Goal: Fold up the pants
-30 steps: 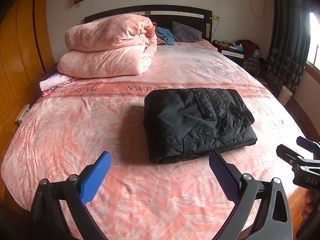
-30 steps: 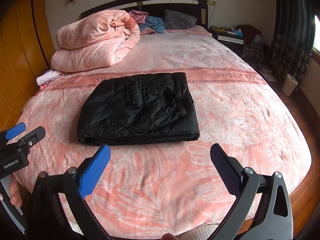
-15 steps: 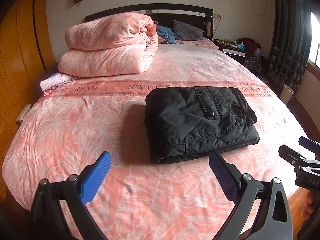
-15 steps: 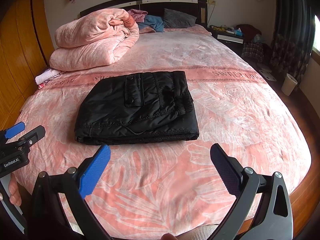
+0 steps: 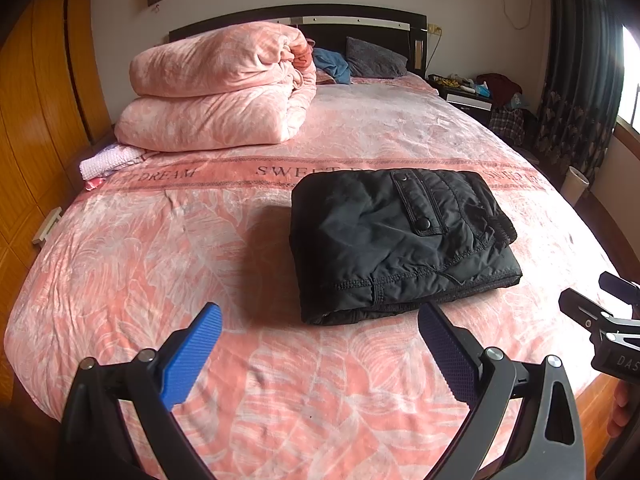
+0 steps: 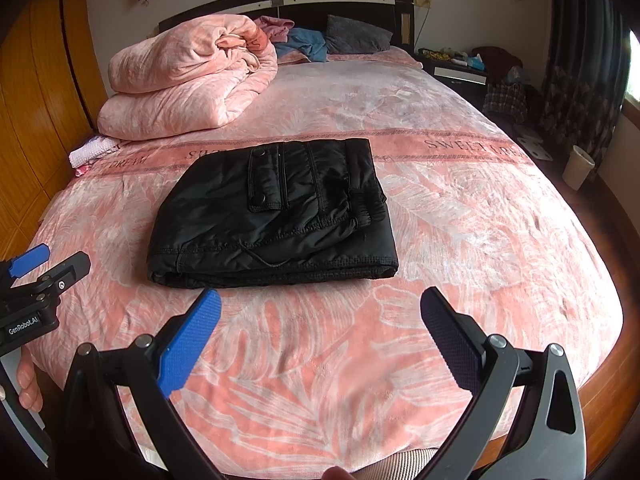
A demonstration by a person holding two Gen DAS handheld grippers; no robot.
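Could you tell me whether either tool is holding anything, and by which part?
Nothing is held: the left tool and right tool are open, short of the folded pants.

A home bedroom: a wide bed (image 5: pixel 160 264) under a pink leaf-print spread lettered "SWEET DREAM", a dark headboard (image 5: pixel 360 20) at the far end, a folded pink quilt (image 5: pixel 216 92) and grey pillow (image 5: pixel 374 60) near it, a cluttered nightstand (image 5: pixel 466 94) far right, dark curtains (image 5: pixel 580 60) by a window, wooden wardrobe panels (image 5: pixel 36 120) on the left
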